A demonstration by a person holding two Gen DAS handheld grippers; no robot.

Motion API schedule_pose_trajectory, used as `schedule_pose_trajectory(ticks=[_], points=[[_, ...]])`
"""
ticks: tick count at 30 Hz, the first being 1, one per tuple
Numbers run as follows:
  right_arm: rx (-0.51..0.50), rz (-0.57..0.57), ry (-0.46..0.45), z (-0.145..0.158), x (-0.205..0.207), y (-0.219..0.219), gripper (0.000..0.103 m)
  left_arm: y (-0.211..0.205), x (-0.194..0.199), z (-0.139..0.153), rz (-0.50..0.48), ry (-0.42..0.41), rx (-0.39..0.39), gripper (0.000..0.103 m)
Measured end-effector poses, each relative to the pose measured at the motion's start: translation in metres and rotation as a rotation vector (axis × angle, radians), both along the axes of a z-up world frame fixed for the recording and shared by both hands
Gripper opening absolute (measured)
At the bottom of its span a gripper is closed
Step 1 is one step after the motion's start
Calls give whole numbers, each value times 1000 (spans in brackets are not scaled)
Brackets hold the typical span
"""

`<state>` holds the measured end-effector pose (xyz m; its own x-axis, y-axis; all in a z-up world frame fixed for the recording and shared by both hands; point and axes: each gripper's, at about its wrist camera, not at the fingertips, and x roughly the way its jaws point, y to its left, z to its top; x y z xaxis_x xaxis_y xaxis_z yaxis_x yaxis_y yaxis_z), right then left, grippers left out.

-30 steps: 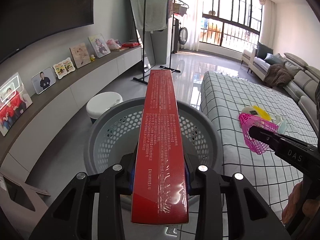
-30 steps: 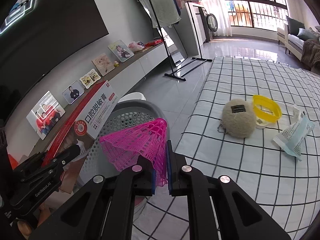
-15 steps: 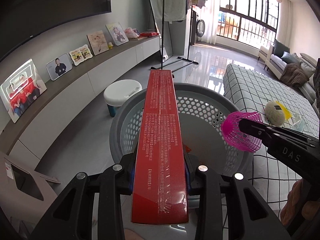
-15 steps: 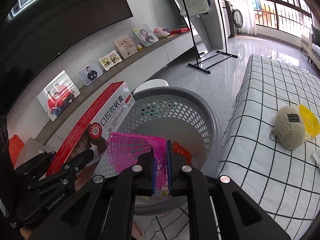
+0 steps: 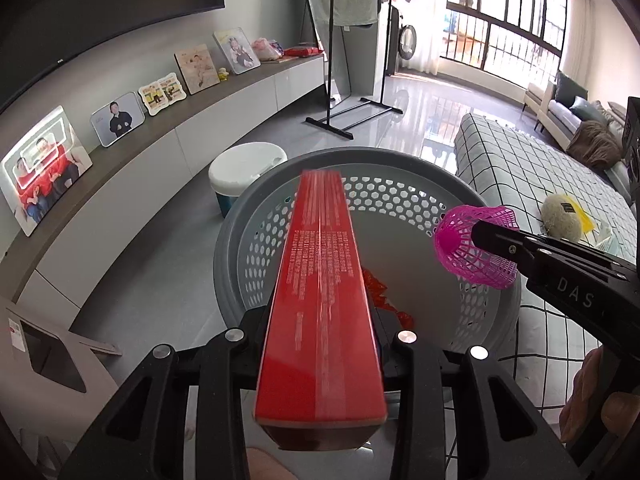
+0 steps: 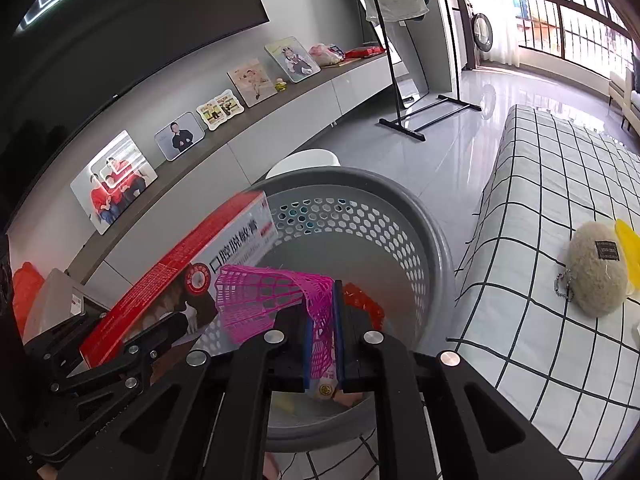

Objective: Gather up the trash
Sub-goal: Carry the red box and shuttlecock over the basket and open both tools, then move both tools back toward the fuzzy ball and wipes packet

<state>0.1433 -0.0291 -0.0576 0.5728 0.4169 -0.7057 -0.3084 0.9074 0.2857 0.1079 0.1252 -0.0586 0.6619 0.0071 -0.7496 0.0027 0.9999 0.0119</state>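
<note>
- With both loads hanging over the grey basket [image 5: 236, 240], this looks like the drop step: the carrying seems done, the letting go is not.
- The left gripper [image 5: 320, 344] has its fingers pressed against the two flanks of the long red box [image 5: 324, 280], which points forward over the basket's open mouth, far end above the perforated far wall.
- The right gripper [image 6: 320, 344] pinches the pink plastic shuttlecock [image 6: 272, 300] by the edge of its mesh skirt, fingers nearly together; in the left view it hangs just inside the basket's right rim.
- The next move, as a judgement, calls for spreading the fingers of each gripper over the opening. The box is long (its tail sits back over the near rim), so tipping its nose down first should help it slide in rather than bridge the rim.
- The box: glossy red on its narrow side with fine white print, a white face with red lettering seen from the right view, slightly motion-blurred.
- The shuttlecock: a bright magenta lattice, light and springy-looking, its skirt squashed where it is clamped.
- Something crumpled and red [image 6: 362, 300] already lies at the basket's bottom.
- On the checked cloth [image 6: 540, 208] wait a fuzzy beige pouch [image 6: 596, 276] and a yellow object [image 6: 630, 248] beside it.
</note>
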Motion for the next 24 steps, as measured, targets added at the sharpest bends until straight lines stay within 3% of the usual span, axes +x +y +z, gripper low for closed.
schedule_pose_trajectory(ticks=[2,4,6,19,24], points=[[-5,2,0,0,0,0,9,0,0,0,4,-2,-1,35],[-12,-2,-6,1,-1,0,17,2,0,1,11,-3,-4,46],[-15,-13,-19,2,-3,-2,44,3,-1,2,21,-8,-6,54],[-23,-20,-33,3,-7,-6,44,8,-1,4,51,-17,-10,55],[-25,-27,-39,4,-9,-7,44,9,-2,6,55,-31,-6,61]])
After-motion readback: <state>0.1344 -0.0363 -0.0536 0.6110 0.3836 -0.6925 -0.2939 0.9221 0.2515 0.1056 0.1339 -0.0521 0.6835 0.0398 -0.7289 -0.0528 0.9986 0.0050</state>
